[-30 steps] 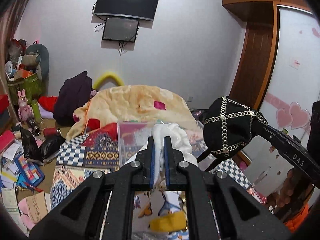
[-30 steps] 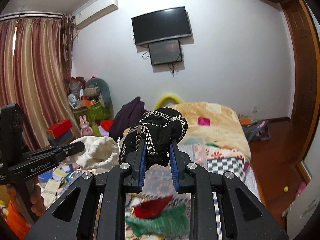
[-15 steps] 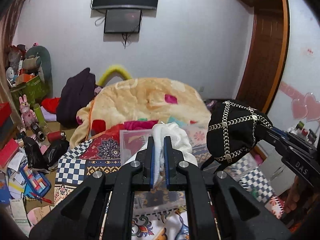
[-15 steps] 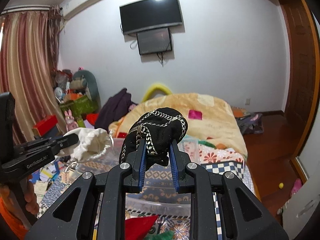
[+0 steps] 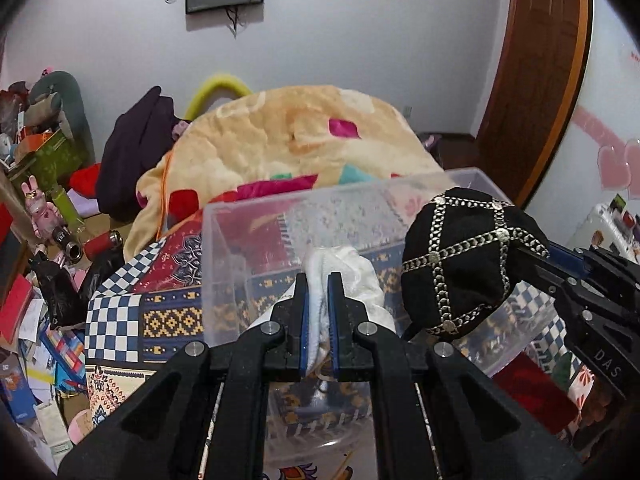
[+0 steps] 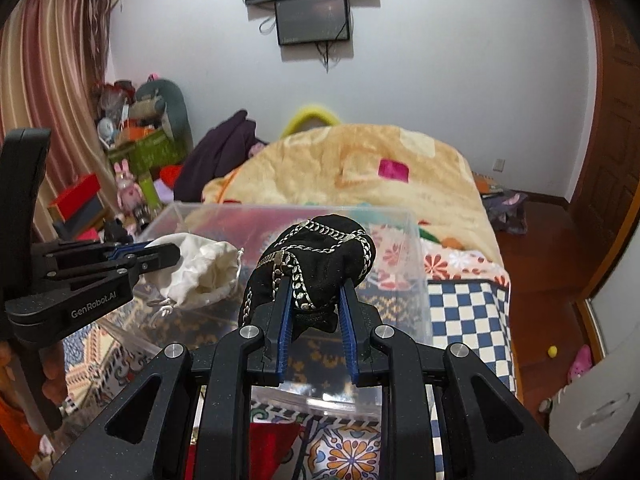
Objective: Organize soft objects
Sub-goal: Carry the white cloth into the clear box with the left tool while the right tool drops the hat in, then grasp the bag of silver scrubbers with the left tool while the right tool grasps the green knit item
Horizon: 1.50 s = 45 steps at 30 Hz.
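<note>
Left gripper [image 5: 318, 280] clenched on white cloth pouch [image 5: 352, 276], pouch bunched between the blue pads and spilling toward 1 o'clock of the fingertips. Hung above the clear plastic bin [image 5: 224, 216], over its left half. In the right wrist view, same pouch [image 6: 204, 268] seen at 9 o'clock, drawstring dangling below.

Right gripper [image 6: 314, 280] clamped on black chain-trimmed hat [image 6: 320, 256], crown bulging past the fingertips toward 12 o'clock. From the left wrist view, hat [image 5: 464, 264] sat at 3 o'clock of the pouch, just beside it, apart, also over the bin.

Step in hand, by judgement: dropping both soft items into the bin. Best done by lowering each below the rim before letting go, so nothing catches the bin wall or slides off. Worth releasing one at a time, pouch first, to keep the drawstring from snagging the hat's chains. Bin looked light and empty; a bump on the rim could shift it.

Surface: bed covered with patterned spread [image 5: 168, 320], checks and geometric bands, bin resting on it. Peach blanket [image 6: 360, 168] heaped at 12 o'clock beyond. Room: clutter of boxes and toys on the floor at 9 o'clock, striped curtain [image 6: 44, 80], wall screen [image 6: 312, 16] high at 12 o'clock, wooden door [image 5: 532, 80] at 2 o'clock.
</note>
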Each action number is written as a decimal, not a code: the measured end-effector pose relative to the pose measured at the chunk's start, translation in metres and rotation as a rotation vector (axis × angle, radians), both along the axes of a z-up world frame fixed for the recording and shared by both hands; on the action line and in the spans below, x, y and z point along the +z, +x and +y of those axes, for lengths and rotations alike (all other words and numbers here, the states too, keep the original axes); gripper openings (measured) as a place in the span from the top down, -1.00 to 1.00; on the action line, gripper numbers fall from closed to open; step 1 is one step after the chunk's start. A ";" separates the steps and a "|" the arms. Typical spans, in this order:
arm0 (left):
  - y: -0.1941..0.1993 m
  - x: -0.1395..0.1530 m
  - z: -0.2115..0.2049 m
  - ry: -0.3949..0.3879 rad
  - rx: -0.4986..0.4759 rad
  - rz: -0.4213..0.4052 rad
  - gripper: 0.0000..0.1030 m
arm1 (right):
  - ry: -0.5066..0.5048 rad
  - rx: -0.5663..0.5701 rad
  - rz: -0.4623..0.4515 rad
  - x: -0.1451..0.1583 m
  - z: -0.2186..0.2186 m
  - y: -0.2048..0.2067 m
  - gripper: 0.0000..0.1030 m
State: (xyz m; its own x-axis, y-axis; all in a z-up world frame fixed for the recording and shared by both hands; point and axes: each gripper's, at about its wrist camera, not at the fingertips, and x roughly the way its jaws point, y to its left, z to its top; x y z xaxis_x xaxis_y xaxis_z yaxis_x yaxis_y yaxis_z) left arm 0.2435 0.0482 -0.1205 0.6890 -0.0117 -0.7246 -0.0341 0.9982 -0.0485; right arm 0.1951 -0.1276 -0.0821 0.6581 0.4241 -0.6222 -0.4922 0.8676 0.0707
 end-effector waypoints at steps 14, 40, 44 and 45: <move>-0.011 0.007 -0.006 0.008 -0.018 -0.004 0.42 | -0.012 0.006 0.025 0.006 -0.010 -0.010 0.29; -0.156 0.040 0.005 0.009 0.035 -0.157 -0.79 | 0.049 0.002 -0.129 0.025 -0.046 -0.102 -0.59; -0.169 0.017 0.008 -0.021 0.045 -0.094 -0.79 | 0.042 0.019 -0.083 0.011 -0.045 -0.111 -0.59; -0.173 0.011 0.007 -0.028 0.046 -0.078 -0.79 | 0.038 0.025 -0.070 0.006 -0.043 -0.111 -0.59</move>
State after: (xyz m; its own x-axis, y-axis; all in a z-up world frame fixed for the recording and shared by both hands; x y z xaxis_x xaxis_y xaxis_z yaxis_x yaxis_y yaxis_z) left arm 0.0701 0.0557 -0.1097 0.7434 0.0018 -0.6689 -0.0752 0.9939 -0.0809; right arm 0.0838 -0.1708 -0.0758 0.6883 0.4633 -0.5582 -0.5189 0.8522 0.0675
